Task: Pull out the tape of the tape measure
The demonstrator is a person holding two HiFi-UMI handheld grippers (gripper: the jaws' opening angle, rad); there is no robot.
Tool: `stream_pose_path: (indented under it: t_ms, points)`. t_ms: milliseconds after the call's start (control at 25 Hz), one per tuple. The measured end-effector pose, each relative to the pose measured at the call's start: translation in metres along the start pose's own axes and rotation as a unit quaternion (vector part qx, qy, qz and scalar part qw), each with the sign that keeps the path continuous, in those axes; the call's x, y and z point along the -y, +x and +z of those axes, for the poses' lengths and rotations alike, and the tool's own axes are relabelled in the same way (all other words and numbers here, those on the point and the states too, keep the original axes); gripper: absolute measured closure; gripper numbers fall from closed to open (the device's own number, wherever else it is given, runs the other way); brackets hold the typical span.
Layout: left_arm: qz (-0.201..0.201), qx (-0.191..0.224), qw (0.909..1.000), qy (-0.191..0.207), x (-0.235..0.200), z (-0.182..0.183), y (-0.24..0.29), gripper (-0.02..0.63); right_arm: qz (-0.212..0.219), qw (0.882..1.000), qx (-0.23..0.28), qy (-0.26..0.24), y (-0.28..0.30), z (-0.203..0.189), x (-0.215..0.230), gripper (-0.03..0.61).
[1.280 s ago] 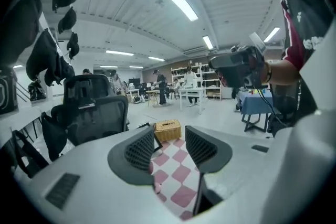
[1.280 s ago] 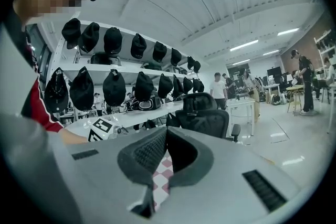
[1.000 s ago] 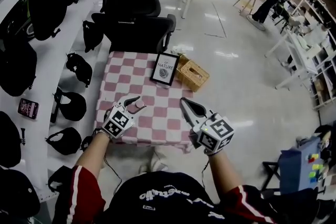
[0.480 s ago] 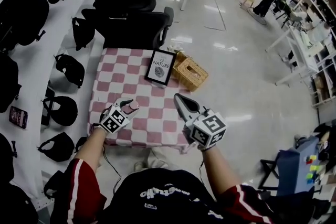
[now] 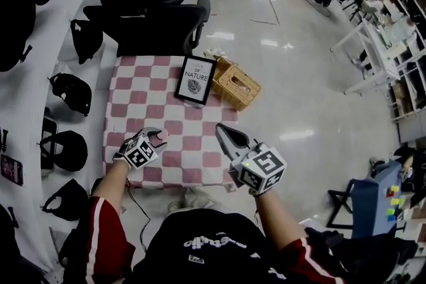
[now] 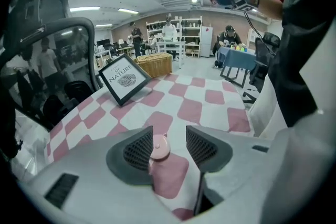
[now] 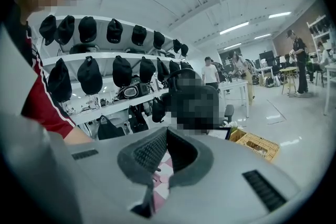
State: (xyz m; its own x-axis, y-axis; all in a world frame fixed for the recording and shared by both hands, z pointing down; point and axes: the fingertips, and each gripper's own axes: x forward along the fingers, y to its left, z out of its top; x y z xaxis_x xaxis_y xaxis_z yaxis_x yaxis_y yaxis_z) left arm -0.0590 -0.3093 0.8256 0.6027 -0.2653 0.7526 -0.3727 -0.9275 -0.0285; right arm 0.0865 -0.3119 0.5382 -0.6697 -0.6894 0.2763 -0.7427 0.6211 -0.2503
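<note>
A small round pink tape measure [image 6: 159, 148] lies on the pink-and-white checked tablecloth [image 6: 202, 107]. My left gripper [image 6: 169, 136] hangs low over it, pointing down, near the table's front left in the head view [image 5: 162, 136]. Its jaws have just been opening and stand wide. The tape measure sits between them, close against the left pad [image 6: 139, 150] and apart from the right one. My right gripper [image 5: 220, 128] hovers over the table's front right edge. Its jaw tips meet and nothing is between them [image 7: 167, 134].
A framed "NATURE" picture [image 5: 195, 80] leans at the table's far side, beside a wicker basket [image 5: 241, 88]. Two black office chairs [image 5: 150, 16] stand behind the table. A white shelf with black caps [image 5: 70, 93] runs along the left. People stand far off.
My left gripper has dropped toward the tablecloth and tilted further down over the pink tape measure. The right gripper has sunk a little toward the table edge.
</note>
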Motion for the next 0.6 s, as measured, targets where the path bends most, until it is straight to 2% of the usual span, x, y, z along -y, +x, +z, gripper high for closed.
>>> stream_pose_path:
  t_ms: [320,600]
  points:
    - [-0.028,-0.037,0.9975,0.053,-0.013,-0.02,0.033,0.426,-0.017,0.999,-0.035,0.016,-0.003,-0.029,0.019,0.575]
    - [-0.066,-0.066,0.9934,0.066,-0.019,-0.036,0.05,0.405,-0.032,0.997,-0.06,0.029,-0.007,-0.046,0.026,0.575]
